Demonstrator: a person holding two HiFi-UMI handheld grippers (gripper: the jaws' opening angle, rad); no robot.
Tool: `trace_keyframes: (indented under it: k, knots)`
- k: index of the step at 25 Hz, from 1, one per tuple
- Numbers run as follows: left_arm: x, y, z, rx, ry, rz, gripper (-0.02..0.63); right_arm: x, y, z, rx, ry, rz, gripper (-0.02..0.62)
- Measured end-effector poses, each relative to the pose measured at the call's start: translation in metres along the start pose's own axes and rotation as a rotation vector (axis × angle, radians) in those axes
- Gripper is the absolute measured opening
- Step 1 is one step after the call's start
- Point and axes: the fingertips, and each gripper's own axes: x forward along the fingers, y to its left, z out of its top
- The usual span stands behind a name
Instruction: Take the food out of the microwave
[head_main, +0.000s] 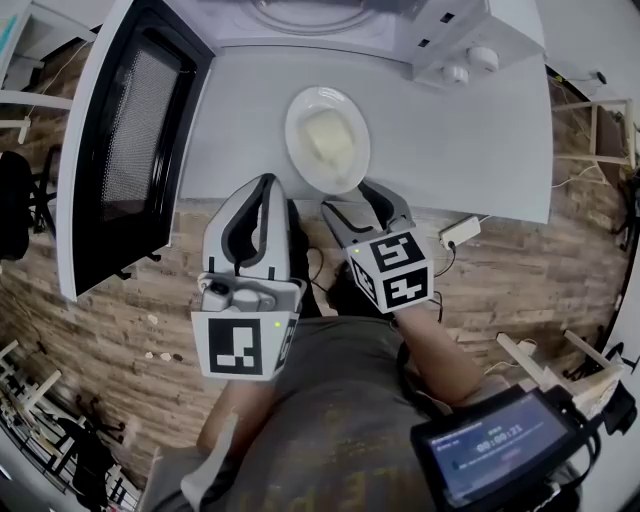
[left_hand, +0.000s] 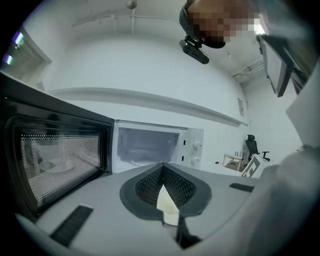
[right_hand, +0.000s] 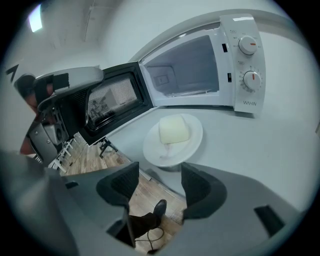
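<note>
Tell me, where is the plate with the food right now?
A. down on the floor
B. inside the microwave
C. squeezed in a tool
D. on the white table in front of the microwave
D: the plate with the pale food sits on the white table, outside the open, empty microwave.

The head view looks steeply down from above the bench (head_main: 470, 150). The left gripper view sits low, facing the open microwave (left_hand: 155, 145) head-on. The right gripper view faces it obliquely from the bench edge. All three share it.
</note>
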Motion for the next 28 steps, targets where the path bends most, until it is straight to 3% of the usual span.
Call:
trace_keyframes:
  k: [12,17,24,28]
  knots:
    - [-0.024,-0.019,0.004,0.019,-0.020,0.018,0.008,-0.029,0.007,0.008,-0.022,-0.094,-0.001,0.270]
    - [-0.037,-0.034,0.031,0.040,-0.080,0.023,0.008,-0.083,0.028,0.071,-0.043,-0.319,0.041,0.240]
    - [-0.058,-0.052,0.098,0.093,-0.180,0.039,0.008,-0.181,0.066,0.168,-0.165,-0.646,0.038,0.181]
    - [-0.066,-0.061,0.133,0.116,-0.253,0.042,0.008,-0.216,0.082,0.188,-0.243,-0.739,-0.011,0.079]
